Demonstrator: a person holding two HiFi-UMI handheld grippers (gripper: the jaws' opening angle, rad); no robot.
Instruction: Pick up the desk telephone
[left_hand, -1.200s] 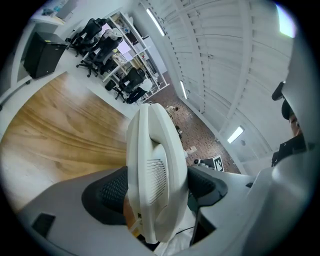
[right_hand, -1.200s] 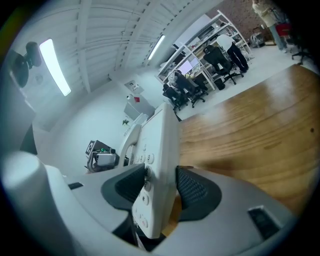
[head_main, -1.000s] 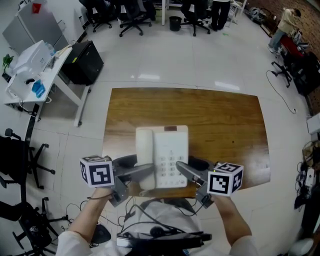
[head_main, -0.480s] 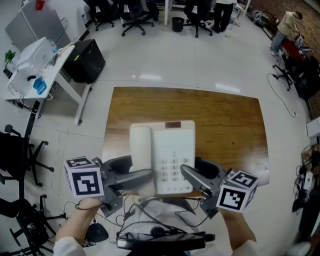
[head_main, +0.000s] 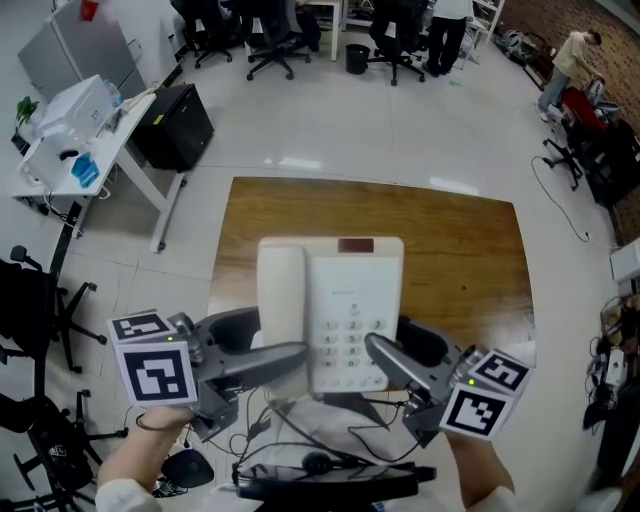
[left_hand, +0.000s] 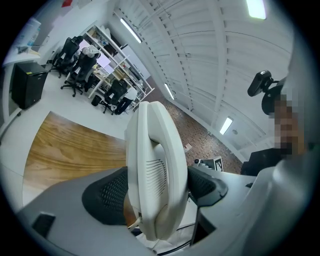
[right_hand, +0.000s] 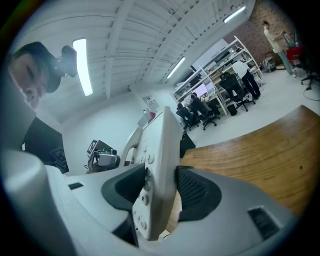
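The white desk telephone (head_main: 335, 305) hangs above the wooden table (head_main: 460, 250), handset on its left side and keypad on the right. My left gripper (head_main: 285, 360) is shut on the handset end (left_hand: 155, 175), its dark pads pressed against both faces. My right gripper (head_main: 385, 355) is shut on the keypad edge of the phone (right_hand: 157, 175), one pad over the buttons and one under the base. A thin cord trails from the phone's near end towards the person.
A white desk (head_main: 75, 130) with a printer and a black cabinet (head_main: 175, 125) stand to the left. Office chairs (head_main: 270, 35) line the far side. Another chair (head_main: 30, 300) is at the left edge. Cables and a headset (head_main: 320, 465) lie below the phone.
Both grippers have risen with the telephone between them. The phone now looks larger and farther from the tabletop, and the marker cubes have spread outwards in the head view.
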